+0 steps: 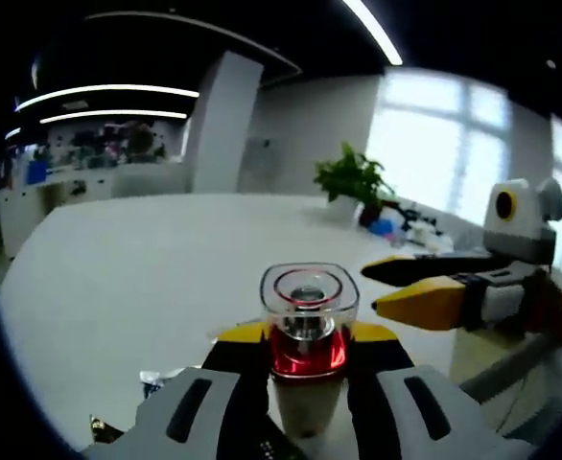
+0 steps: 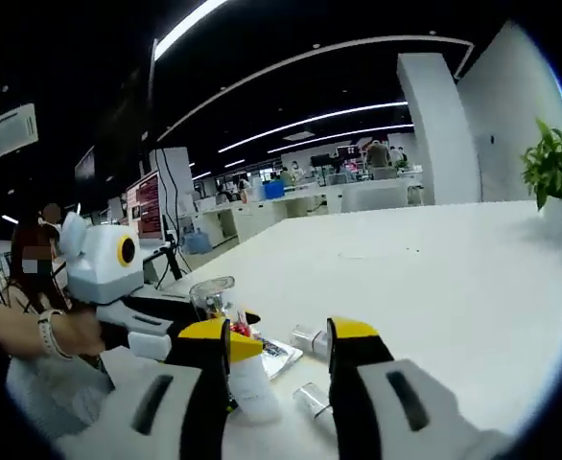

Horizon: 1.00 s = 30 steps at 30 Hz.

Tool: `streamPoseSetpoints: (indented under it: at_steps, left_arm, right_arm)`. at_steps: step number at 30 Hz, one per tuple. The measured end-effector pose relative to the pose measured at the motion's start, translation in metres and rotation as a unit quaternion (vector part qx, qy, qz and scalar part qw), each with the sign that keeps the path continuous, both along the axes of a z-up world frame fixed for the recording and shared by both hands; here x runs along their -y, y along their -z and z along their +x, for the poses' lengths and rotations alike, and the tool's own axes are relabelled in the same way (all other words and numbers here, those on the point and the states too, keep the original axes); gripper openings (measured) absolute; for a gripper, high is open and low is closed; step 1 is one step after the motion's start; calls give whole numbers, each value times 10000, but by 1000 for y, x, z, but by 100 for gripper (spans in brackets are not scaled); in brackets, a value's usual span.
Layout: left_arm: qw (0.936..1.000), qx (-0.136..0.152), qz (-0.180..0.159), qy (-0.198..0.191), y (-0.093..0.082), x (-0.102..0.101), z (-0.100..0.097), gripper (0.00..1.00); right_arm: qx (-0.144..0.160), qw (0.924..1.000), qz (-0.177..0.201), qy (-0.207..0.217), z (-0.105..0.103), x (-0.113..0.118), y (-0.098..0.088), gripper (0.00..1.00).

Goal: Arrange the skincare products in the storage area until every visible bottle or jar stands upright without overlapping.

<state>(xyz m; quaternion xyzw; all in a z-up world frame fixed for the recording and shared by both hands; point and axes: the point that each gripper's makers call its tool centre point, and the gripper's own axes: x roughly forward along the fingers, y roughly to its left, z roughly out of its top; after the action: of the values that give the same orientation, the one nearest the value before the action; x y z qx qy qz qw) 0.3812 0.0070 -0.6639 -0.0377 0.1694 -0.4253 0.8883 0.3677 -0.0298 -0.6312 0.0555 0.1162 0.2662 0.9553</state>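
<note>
Bottle (image 1: pixel 307 355) with its clear cap sits clamped in my left gripper (image 1: pixel 305 383) at lower centre — keep it vertical, lower gently onto the bench (image 1: pixel 147 268) — my right gripper (image 2: pixel 279 359) open, empty.

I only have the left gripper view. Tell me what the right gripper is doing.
Observer: The right gripper is open, with its jaws apart and nothing clamped.
Operator: Report anything lying down near it.
Observer: Two small clear vials lie on their sides on the table, seen between its jaws.
Operator: Tell me what's under my bottle.
Observer: In the right gripper view, a flat packet lies on the table just beside the red-collared bottle that your left gripper holds.
</note>
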Motion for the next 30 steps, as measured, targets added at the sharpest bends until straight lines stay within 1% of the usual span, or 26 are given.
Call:
streamPoseSetpoints:
  at_steps: [3,5,6,8,9,11,14,17,18,19,21,22,25,26,27,28,29,30]
  left_arm:
    - [9997,127,91,179,0,6,-5,27]
    - [9994,188,133,266,0,9,-7,27]
    - [9992,209,150,317,0,10,-8,27]
    - [9987,262,175,396,0,12,-10,27]
    - [9984,295,195,447,0,13,-11,27]
    - [9974,375,236,567,0,17,-14,27]
    - [9957,471,328,729,0,21,-18,27]
    - [9942,536,394,844,0,23,-20,27]
    - [9938,552,394,877,0,24,-21,27]
    - [9934,572,401,914,0,24,-21,27]
    - [9929,573,393,964,0,25,-23,27]
    - [9925,565,375,1015,0,26,-24,27]
    - [9908,586,359,1168,-1,30,-29,27]
    - [9899,608,365,1226,-1,31,-31,27]
    - [9882,670,385,1324,-1,32,-34,27]
    - [9875,694,401,1358,-1,33,-35,27]
    - [9855,787,476,1427,-1,34,-37,27]
    - [9865,717,437,1407,-1,34,-36,27]
  right_arm:
    - [-33,9996,-120,-267,-6,-10,4,44]
    - [4,9992,12,-404,-9,-17,0,45]
    - [29,9987,30,-501,-10,-20,-2,46]
    - [46,9985,-1,-549,-11,-22,-4,48]
    - [143,9977,-93,-660,-12,-26,-6,47]
    - [190,9963,-266,-790,-14,-30,-6,47]
    - [231,9949,-442,-874,-14,-29,-4,46]
    - [306,9947,-398,-899,-13,-25,-7,44]
    - [310,9940,-435,-956,-14,-24,-7,45]
    - [302,9933,-505,-1000,-14,-24,-5,45]
    - [261,9892,-829,-1183,-18,-22,1,45]
    - [279,9900,-747,-1164,-18,-22,-3,45]
    - [264,9883,-771,-1292,-21,-22,-4,44]
    - [313,9869,-805,-1361,-23,-23,-5,44]
    - [409,9836,-884,-1518,-26,-25,-6,43]
    - [427,9828,-907,-1553,-27,-26,-6,42]
    - [482,9816,-948,-1587,-28,-26,-7,42]
    - [502,9814,-942,-1595,-29,-26,-7,41]
